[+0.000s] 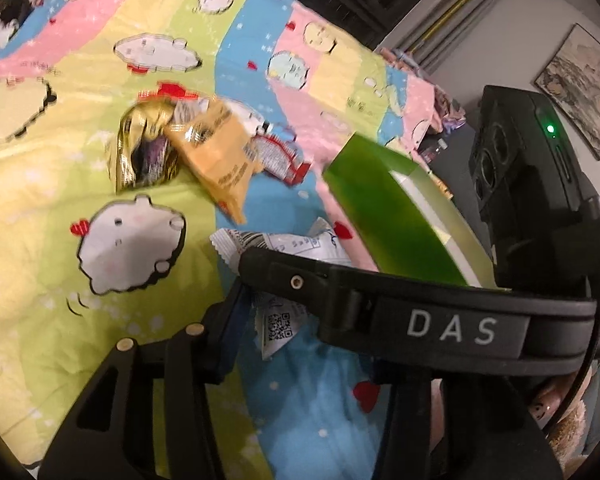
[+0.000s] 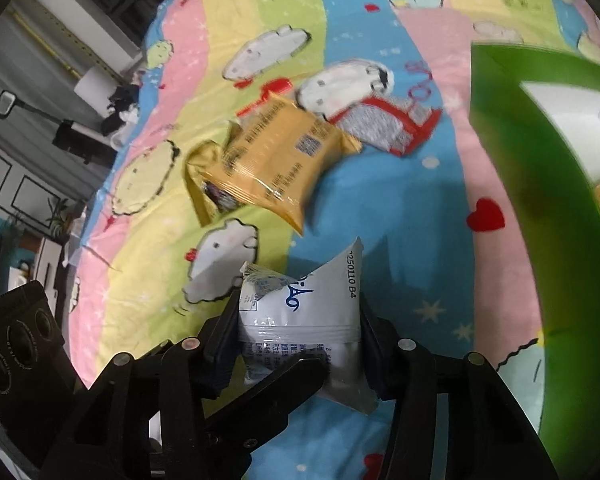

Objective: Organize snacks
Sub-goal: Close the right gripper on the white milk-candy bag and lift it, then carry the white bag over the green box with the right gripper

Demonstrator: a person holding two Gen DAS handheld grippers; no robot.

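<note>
My right gripper (image 2: 298, 320) is shut on a white snack packet (image 2: 300, 320) and holds it above the bedspread (image 2: 380, 200). That packet also shows in the left wrist view (image 1: 284, 248), behind the right gripper's black body (image 1: 420, 320), which crosses in front of my left gripper. An orange packet (image 2: 276, 160) lies on a gold packet (image 2: 198, 172), with a red-and-white packet (image 2: 384, 122) beside them. They also show in the left wrist view: orange (image 1: 216, 156), gold (image 1: 140, 148), red-and-white (image 1: 280, 156). A green box (image 2: 540, 200) (image 1: 388, 216) stands at the right. The left gripper's fingertips are hidden.
The colourful cartoon bedspread (image 1: 40, 200) covers the bed. A framed picture (image 1: 580, 88) hangs on the wall at the right. Dark furniture and a lamp (image 2: 76, 136) stand beyond the bed's left edge.
</note>
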